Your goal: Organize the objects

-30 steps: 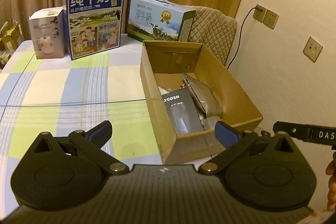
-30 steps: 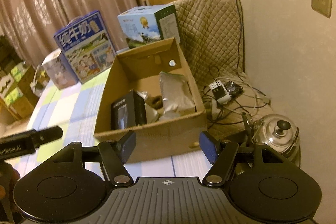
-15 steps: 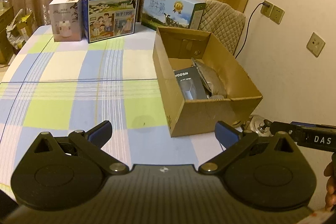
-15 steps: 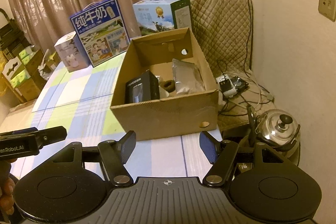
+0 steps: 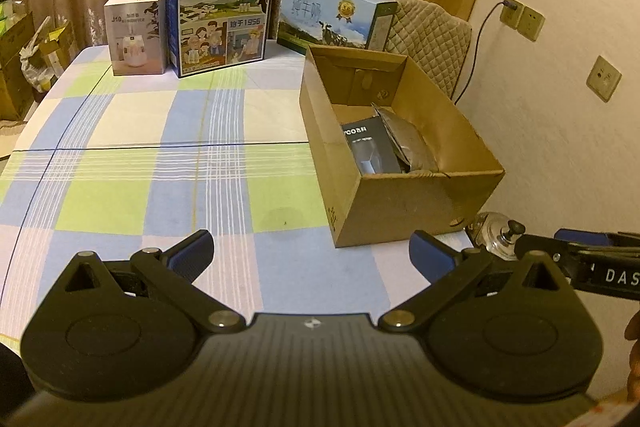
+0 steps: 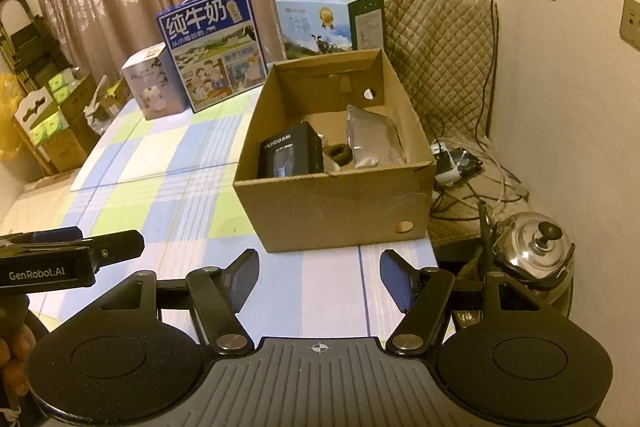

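An open cardboard box (image 5: 404, 203) stands at the right side of the checked table (image 5: 160, 163); it also shows in the right wrist view (image 6: 332, 211). Inside lie a black product box (image 6: 290, 153), a silver foil pouch (image 6: 372, 137) and a small brown round thing (image 6: 338, 153). My left gripper (image 5: 312, 253) is open and empty, above the table's near part, short of the box. My right gripper (image 6: 318, 277) is open and empty, just in front of the box's near wall.
At the table's far end stand a white box (image 5: 136, 33), a tall blue milk carton case (image 5: 222, 15) and a light blue milk case (image 5: 336, 13). A quilted chair (image 6: 440, 43) and a metal kettle (image 6: 532, 247) are right of the table, by the wall.
Both grippers have drawn back and away from the cardboard box, which now looks smaller and farther. Both stay open and empty.
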The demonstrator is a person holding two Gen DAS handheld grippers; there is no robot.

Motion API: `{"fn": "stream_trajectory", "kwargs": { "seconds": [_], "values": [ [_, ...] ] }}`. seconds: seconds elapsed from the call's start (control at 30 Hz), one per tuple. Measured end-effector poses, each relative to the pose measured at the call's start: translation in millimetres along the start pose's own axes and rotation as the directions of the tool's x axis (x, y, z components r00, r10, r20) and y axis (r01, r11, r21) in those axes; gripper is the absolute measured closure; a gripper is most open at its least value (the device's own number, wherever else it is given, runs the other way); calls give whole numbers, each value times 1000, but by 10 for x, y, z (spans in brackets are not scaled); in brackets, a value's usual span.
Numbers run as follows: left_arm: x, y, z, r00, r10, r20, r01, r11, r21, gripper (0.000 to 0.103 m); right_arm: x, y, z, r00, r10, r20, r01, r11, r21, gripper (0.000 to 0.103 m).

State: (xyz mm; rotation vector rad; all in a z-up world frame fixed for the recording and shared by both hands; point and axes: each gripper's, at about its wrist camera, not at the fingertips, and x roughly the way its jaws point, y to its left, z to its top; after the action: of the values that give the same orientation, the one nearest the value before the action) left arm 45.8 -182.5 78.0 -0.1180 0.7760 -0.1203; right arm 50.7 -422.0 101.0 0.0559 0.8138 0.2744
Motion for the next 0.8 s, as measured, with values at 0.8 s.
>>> {"fn": "stream_trajectory", "kwargs": {
  "seconds": [0.8],
  "values": [
    [40,-35,-92,1000,-3,-22,4,1000,31,1,19,29,-59,1000,9,-17,-9,1000,-8,39]
  ]
}}
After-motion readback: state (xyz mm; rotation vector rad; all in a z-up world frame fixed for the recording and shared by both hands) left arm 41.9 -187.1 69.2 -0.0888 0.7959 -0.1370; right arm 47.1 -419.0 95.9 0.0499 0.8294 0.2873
